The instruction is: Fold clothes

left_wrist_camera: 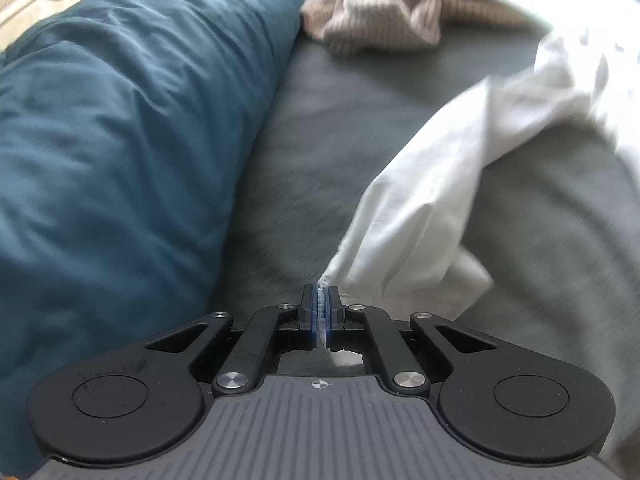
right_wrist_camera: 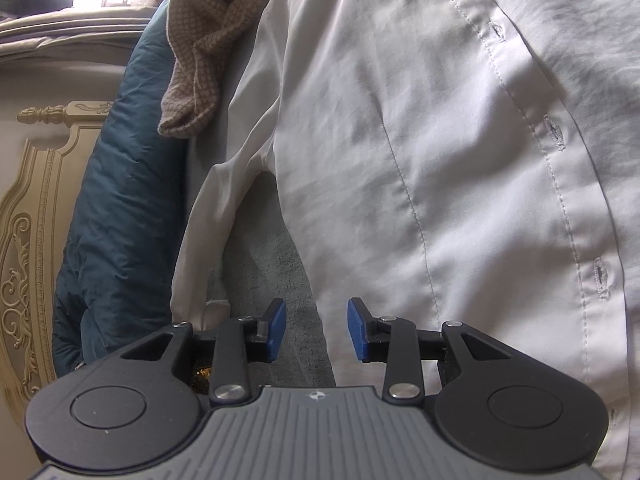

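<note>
A white button shirt (right_wrist_camera: 420,140) lies spread on a grey bed cover (right_wrist_camera: 280,280), its buttonhole placket at the right. My left gripper (left_wrist_camera: 321,300) is shut on the end of the shirt's white sleeve (left_wrist_camera: 420,208), which stretches away to the upper right above the grey cover (left_wrist_camera: 312,140). My right gripper (right_wrist_camera: 317,320) is open and empty, low over the cover beside the shirt's side edge, near the armpit. The sleeve (right_wrist_camera: 204,240) runs down its left side.
A teal duvet (left_wrist_camera: 120,140) is bunched along the left; it also shows in the right wrist view (right_wrist_camera: 120,220). A beige patterned garment (left_wrist_camera: 400,8) lies crumpled at the far end, also seen from the right wrist (right_wrist_camera: 200,48). A carved cream headboard (right_wrist_camera: 28,240) stands at the left.
</note>
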Demonstrator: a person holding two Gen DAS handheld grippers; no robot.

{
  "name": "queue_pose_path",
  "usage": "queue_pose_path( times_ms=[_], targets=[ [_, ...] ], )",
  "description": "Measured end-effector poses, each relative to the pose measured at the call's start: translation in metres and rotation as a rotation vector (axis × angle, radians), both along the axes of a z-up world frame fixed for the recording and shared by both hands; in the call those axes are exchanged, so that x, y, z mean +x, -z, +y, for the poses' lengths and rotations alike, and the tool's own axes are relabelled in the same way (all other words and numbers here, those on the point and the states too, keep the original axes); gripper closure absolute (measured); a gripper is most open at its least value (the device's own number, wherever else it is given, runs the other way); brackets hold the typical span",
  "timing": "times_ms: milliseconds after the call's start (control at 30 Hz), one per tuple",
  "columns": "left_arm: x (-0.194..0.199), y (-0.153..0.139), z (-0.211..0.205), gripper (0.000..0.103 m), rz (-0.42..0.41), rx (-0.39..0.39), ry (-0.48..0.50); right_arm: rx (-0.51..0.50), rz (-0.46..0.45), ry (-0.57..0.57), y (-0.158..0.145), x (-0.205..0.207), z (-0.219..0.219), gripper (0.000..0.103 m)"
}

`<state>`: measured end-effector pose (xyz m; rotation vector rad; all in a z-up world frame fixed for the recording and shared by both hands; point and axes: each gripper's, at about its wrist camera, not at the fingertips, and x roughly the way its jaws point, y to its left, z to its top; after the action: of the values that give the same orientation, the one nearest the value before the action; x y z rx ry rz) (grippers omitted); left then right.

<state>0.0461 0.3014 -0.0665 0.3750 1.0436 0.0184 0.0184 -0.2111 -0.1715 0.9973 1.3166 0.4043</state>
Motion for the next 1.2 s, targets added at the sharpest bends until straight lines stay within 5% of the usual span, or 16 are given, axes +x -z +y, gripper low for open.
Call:
queue_pose_path(
  times_ms=[300,400,567,800,1000,1200],
  targets=[
    [0.019,0.002,0.009,0.093,-0.039,0.066,-0.141,-0.006,0.017,0.002,0.003,0.000,-0.001,0.066],
    [0.026,0.003,0.013,0.079,-0.051,0.088,-0.187,-0.009,0.022,0.003,0.004,0.000,-0.001,0.065],
    [0.037,0.004,0.018,0.074,-0.073,0.125,-0.266,-0.012,0.031,0.003,0.006,0.000,-0.001,0.064],
    [0.019,-0.025,0.012,0.068,-0.252,0.055,-0.305,-0.005,0.019,0.001,0.005,0.001,-0.001,0.063],
    [-0.016,-0.058,-0.032,0.062,-0.373,-0.114,-0.151,0.008,-0.057,0.068,-0.015,-0.001,-0.023,0.063],
    [-0.038,-0.058,-0.091,0.060,-0.303,-0.268,0.065,-0.012,-0.190,0.124,-0.045,-0.022,-0.061,0.063]
  ],
)
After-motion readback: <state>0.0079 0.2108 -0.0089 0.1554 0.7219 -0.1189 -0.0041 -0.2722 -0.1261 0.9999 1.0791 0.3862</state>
